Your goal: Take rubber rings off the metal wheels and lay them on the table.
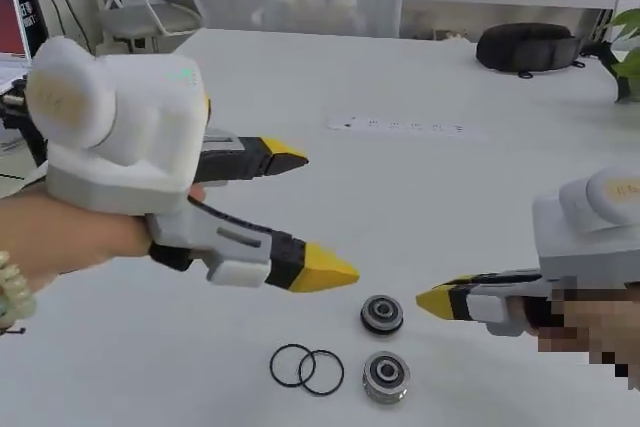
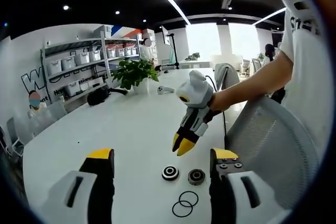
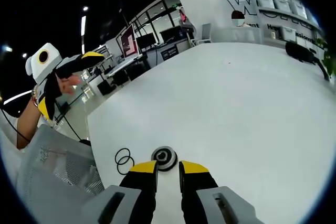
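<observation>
On table: 2 loose rings overlapping, nxt to wheel; bag far back.

My left gripper and right gripper share one build: bulky white housings and grey-and-black jaws ending in pointed yellow tips. Just behind the left gripper a pale bead bracelet circles my wrist, and I wear a white T-shirt with dark lettering.
</observation>
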Demonstrator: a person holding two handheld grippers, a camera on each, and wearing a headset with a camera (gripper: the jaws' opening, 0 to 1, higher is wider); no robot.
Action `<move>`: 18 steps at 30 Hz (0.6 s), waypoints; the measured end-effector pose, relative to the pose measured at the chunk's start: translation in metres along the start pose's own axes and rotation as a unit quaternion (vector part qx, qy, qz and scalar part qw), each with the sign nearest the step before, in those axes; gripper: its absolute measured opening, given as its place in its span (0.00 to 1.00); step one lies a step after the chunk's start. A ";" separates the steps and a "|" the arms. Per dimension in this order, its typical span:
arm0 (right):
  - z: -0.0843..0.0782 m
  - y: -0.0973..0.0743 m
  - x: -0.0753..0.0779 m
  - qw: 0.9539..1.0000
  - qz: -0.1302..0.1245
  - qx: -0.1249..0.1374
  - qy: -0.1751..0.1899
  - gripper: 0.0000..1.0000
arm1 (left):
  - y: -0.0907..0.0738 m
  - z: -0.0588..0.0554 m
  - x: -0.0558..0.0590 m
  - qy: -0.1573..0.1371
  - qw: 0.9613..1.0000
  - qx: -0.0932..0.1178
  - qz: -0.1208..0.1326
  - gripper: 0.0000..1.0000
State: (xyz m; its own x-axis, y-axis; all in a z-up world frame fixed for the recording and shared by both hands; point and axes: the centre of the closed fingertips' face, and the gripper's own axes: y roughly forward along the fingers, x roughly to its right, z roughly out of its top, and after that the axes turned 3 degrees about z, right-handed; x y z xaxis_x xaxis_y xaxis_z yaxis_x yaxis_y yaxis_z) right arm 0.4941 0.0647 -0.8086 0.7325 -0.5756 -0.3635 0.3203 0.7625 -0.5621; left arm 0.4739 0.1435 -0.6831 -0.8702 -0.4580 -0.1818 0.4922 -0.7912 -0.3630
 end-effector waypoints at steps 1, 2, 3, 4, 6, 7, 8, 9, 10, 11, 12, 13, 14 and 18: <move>0.000 0.000 0.001 1.000 0.000 0.000 0.000 0.13 | 0.003 0.001 0.000 0.001 1.000 0.002 -0.001 0.71; 0.000 0.000 0.001 1.000 -0.001 0.000 0.000 0.13 | 0.008 0.002 -0.001 0.004 1.000 0.003 -0.002 0.69; -0.001 0.000 0.001 1.000 -0.001 -0.001 0.000 0.13 | 0.011 0.003 -0.001 0.006 1.000 0.003 -0.003 0.66; -0.002 0.000 0.001 1.000 -0.002 -0.003 -0.001 0.13 | 0.015 0.003 -0.002 0.009 1.000 0.004 -0.003 0.64; -0.003 0.001 0.002 1.000 -0.004 -0.006 -0.003 0.13 | 0.024 0.005 -0.003 0.013 1.000 0.008 -0.006 0.62; -0.003 0.001 0.003 1.000 -0.005 -0.007 -0.004 0.13 | 0.028 0.006 -0.003 0.013 1.000 0.009 -0.007 0.62; -0.004 0.001 0.003 1.000 -0.005 -0.008 -0.005 0.13 | 0.031 0.006 -0.003 0.013 1.000 0.011 -0.008 0.62; -0.005 0.001 0.004 1.000 -0.005 -0.009 -0.005 0.13 | 0.036 0.006 -0.003 0.015 1.000 0.013 -0.008 0.60; -0.005 0.002 0.005 1.000 -0.006 -0.009 -0.006 0.13 | 0.040 0.005 -0.004 0.018 1.000 0.015 -0.006 0.58; -0.006 0.003 0.005 1.000 -0.005 -0.010 -0.008 0.13 | 0.045 0.003 -0.006 0.020 1.000 0.018 -0.001 0.57; -0.006 0.003 0.005 1.000 -0.005 -0.011 -0.008 0.13 | 0.049 0.000 -0.006 0.019 1.000 0.017 -0.001 0.56; -0.006 0.004 0.005 1.000 -0.004 -0.011 -0.008 0.13 | 0.054 -0.004 -0.007 0.015 1.000 0.017 0.001 0.55; -0.007 0.004 0.006 1.000 -0.004 -0.012 -0.009 0.13 | 0.057 -0.007 -0.007 0.013 1.000 0.016 0.002 0.54; -0.011 0.007 0.009 1.000 -0.005 -0.018 -0.011 0.13 | 0.068 -0.023 -0.006 0.026 1.000 -0.007 0.001 0.50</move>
State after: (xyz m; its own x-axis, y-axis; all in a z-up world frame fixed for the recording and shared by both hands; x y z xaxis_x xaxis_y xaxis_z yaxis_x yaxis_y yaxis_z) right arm 0.4965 0.0620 -0.8237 0.7424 -0.5762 -0.3417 0.3064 0.7457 -0.5917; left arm 0.5122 0.1015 -0.7273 -0.8691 -0.4375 -0.2305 0.4943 -0.7838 -0.3760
